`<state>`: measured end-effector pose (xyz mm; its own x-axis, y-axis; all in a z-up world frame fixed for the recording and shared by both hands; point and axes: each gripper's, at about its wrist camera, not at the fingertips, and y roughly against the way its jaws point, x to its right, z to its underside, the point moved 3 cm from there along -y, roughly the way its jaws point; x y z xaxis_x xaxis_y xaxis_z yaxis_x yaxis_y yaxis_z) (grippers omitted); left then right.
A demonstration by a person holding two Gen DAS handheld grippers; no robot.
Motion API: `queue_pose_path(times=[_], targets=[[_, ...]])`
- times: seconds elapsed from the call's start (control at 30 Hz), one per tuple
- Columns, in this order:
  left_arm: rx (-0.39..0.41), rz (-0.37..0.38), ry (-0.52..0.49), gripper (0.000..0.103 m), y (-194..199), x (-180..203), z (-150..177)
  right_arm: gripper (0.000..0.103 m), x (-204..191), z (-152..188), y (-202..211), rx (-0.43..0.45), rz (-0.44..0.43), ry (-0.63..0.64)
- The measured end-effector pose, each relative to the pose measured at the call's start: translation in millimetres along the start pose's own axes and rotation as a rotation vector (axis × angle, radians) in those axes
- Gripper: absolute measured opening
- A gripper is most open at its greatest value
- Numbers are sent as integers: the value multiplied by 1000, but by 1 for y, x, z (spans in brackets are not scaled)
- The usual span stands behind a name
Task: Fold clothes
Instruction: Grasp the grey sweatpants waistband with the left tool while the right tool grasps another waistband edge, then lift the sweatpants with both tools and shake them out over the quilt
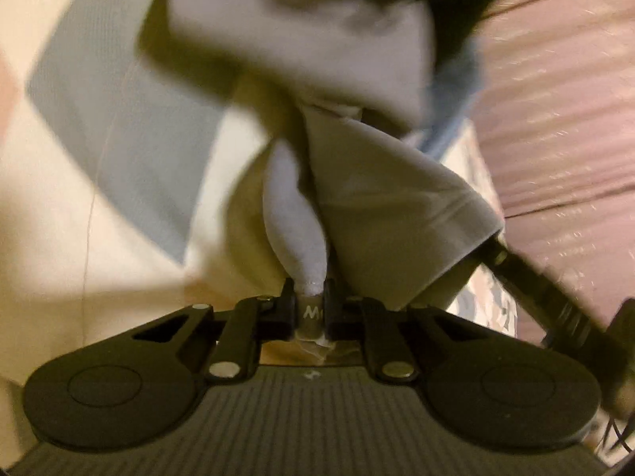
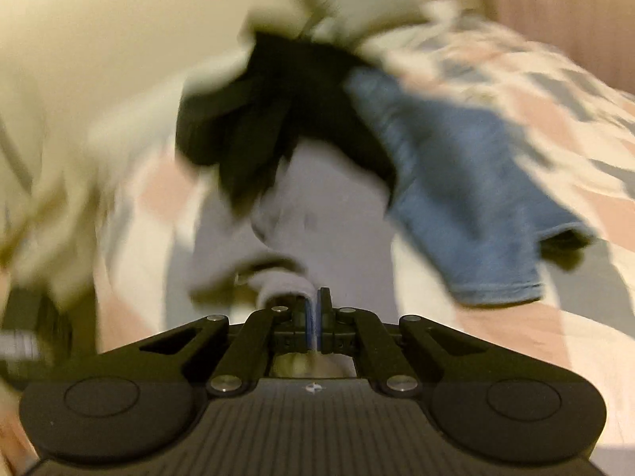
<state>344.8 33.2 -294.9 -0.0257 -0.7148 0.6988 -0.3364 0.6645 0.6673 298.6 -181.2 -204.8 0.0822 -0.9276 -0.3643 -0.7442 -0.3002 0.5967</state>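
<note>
A pale grey garment (image 1: 357,198) hangs in front of me, blurred by motion. My left gripper (image 1: 309,289) is shut on a bunched edge of it, with cloth squeezed between the fingers. In the right wrist view the same grey garment (image 2: 329,206) stretches away from my right gripper (image 2: 315,301), which is shut on a thin hem of it. A black piece of clothing (image 2: 278,111) and a blue denim piece (image 2: 456,182) lie in a heap just beyond the grey cloth. The other gripper (image 1: 555,305) shows as a dark bar at the lower right of the left wrist view.
A bedspread (image 2: 547,91) with pink, grey and cream patches lies under everything. Cream and white clothes (image 2: 99,79) are piled at the left. A pink ribbed surface (image 1: 563,79) fills the right side of the left wrist view.
</note>
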Motion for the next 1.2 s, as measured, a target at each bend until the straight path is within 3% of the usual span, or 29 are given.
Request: queue_pose_path(times=[0.13,0.33,0.57,0.67,0.77,1.0,1.1,1.17,1.2], targets=[[121,7,-167,8,63,59,-10,1,2,-31,71,157,-56,-121],[335,17,-321,8,168,146,-3,1,-12,-55,175,342,-176,-140],[515,-19,-396,8,261,236,72,1,-5,-61,301,454,-210,-79],[566,-23,-411,9,312,256,139,1,3,-61,358,497,-205,-55],[425,-30,-415,10,282,271,198,1,35,-41,404,471,-120,-63],[76,-44,-417,10,208,304,338,1,150,97,458,149,193,-219],[-74,-50,-416,15,177,318,398,2,199,156,483,9,326,-283],[-174,-54,-414,16,157,328,438,5,231,196,500,-85,414,-326],[-240,-94,-400,16,140,319,448,10,247,216,509,-132,458,-347]])
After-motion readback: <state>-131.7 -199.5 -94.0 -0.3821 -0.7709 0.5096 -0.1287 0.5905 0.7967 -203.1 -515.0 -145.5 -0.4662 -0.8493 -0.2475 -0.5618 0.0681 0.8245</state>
